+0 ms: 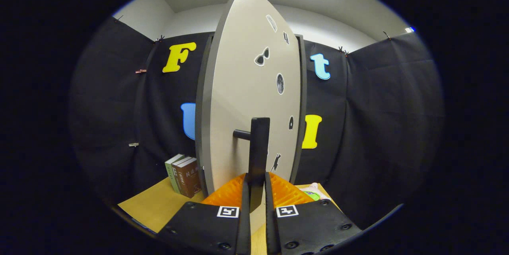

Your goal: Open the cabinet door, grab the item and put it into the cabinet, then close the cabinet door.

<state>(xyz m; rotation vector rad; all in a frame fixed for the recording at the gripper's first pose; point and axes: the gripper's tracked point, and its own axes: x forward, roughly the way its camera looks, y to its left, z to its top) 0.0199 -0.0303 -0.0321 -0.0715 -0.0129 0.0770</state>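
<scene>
Tongs (257, 191) clamp the door handle (258, 147); the door (238, 100) hides the cabinet, books (183, 175) standing beside.

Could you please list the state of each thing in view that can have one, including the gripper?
cabinet door: swung partly open, edge toward the camera.
door handle: upright bar, held between the gripper's fingers.
gripper: shut on the door handle.
books: standing upright on the table, left of the door.

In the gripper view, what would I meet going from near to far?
Hand-held gripper, its fingers shut on the door handle → cabinet door with stickers → books standing beside the cabinet → black cloth wall.
</scene>
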